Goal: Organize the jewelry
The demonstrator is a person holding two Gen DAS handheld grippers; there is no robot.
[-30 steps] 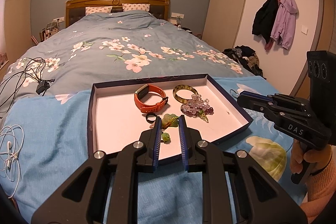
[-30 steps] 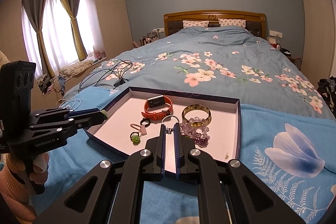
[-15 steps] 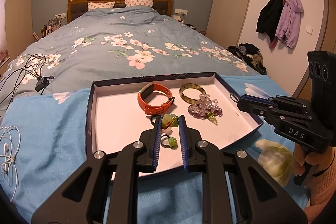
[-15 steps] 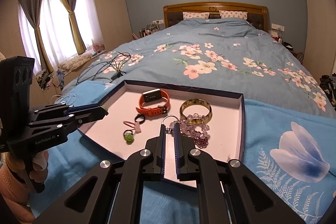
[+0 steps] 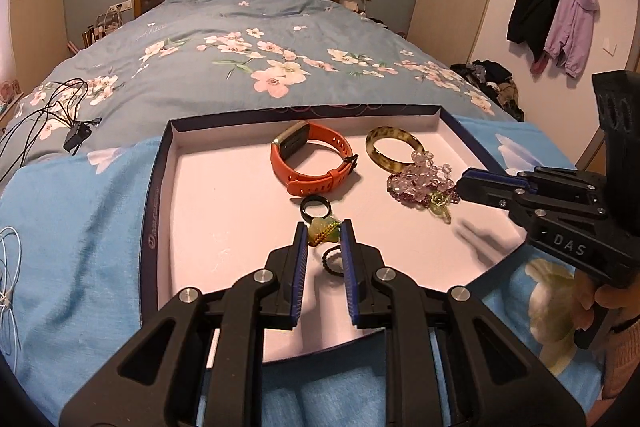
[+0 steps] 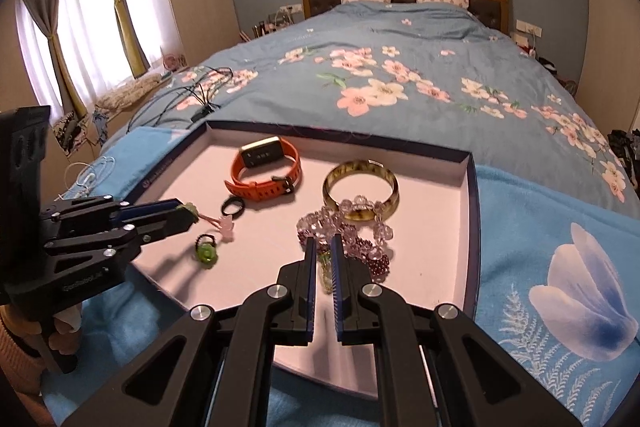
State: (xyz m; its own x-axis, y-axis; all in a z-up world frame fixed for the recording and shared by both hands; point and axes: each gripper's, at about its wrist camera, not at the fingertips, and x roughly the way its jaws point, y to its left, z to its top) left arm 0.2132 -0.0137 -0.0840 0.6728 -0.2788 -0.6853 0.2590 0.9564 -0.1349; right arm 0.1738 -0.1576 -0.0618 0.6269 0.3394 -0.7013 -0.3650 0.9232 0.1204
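A shallow box lid (image 5: 160, 187) with a pale pink floor lies on the bed and holds the jewelry: an orange smartwatch (image 5: 310, 163), a mottled bangle (image 5: 394, 149), a purple bead bracelet (image 5: 420, 183), a black ring (image 5: 316, 207) and a green-stone ring (image 6: 206, 253). My left gripper (image 5: 324, 231) is shut on a green leaf pendant (image 5: 322, 229) with a pink charm (image 6: 226, 227) hanging from its cord. My right gripper (image 6: 324, 247) hangs just above the bead bracelet (image 6: 352, 231), jaws a narrow gap apart and empty.
The lid rests on a light blue blanket (image 6: 540, 227) over a floral duvet (image 5: 260, 67). Black cables (image 5: 52, 115) and white earphones (image 5: 8, 267) lie at the left. Coats (image 5: 560, 15) hang on the right wall.
Both grippers have moved forward and down over the lid. The left one has carried the leaf pendant along; the right one now reaches the bead bracelet.
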